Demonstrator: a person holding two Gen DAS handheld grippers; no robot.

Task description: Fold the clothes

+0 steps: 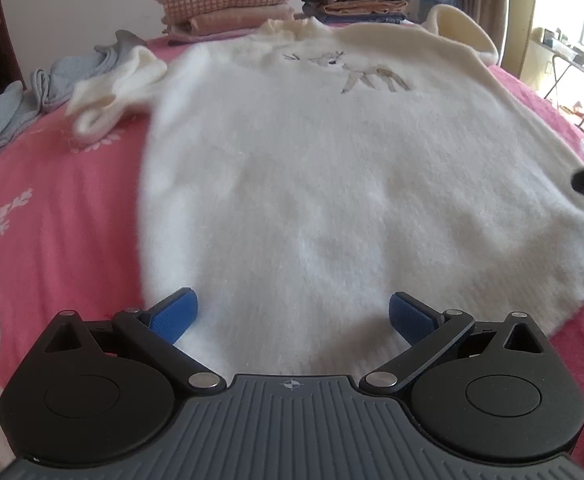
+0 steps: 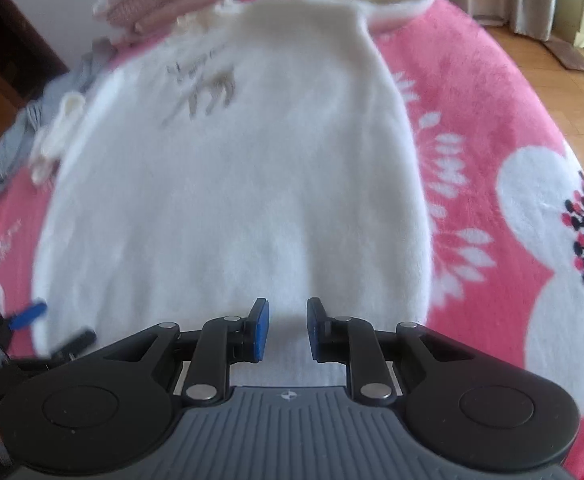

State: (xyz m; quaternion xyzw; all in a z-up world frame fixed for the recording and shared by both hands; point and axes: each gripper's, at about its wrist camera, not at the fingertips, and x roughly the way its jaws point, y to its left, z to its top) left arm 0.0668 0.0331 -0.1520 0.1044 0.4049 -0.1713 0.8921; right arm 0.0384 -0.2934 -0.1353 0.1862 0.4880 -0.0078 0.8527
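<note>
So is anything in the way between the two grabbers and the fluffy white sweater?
Nothing visible. The left gripper and right gripper both hover open right over the white sweater's lower part, with no other clothes lying between them and it.

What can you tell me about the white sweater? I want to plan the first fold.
The white sweater is fluffy, fuzzy knit, spread flat, front up, on the pink blanket. An embroidered deer sits near the collar. One sleeve lies bunched beside it; the other curls near the shoulder. Both open grippers hover at its hem, not gripping.
</note>
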